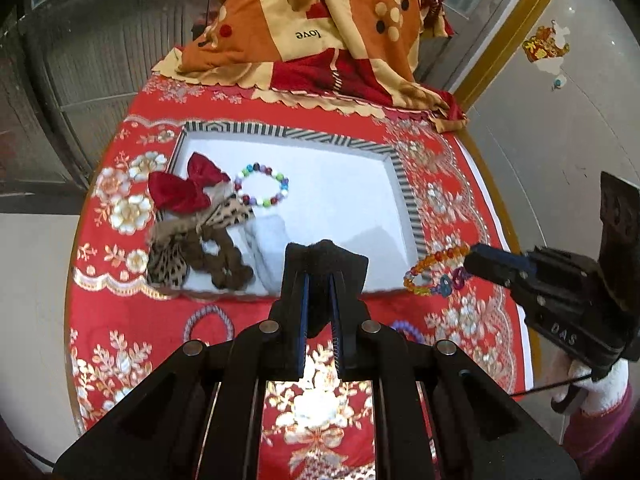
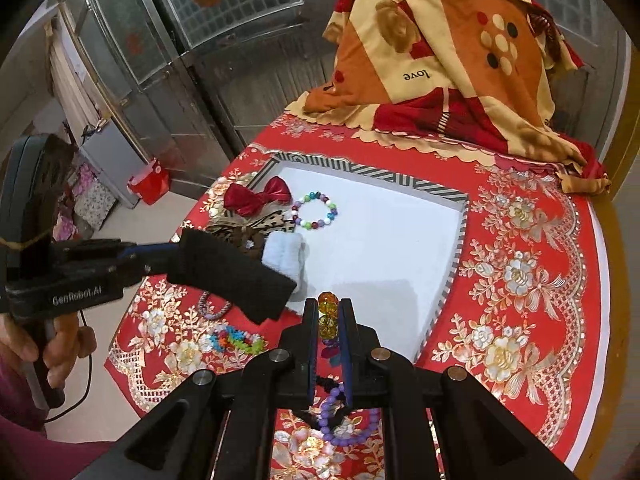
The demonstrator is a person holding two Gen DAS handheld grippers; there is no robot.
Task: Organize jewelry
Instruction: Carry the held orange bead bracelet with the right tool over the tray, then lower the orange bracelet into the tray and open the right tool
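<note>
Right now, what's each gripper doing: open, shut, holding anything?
Left gripper: shut on a black cloth, above the tray's near edge.
Right gripper: shut on an amber bracelet, at the tray's near right corner.

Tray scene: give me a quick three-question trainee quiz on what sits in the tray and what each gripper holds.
1. True or false: the multicoloured bead bracelet lies inside the striped tray.
2. What is the right gripper shut on? A) amber bead bracelet B) red bow C) purple bracelet
3. Fill in: the left gripper is shut on a ___ fabric piece.
Key: 1 true; 2 A; 3 black.
</note>
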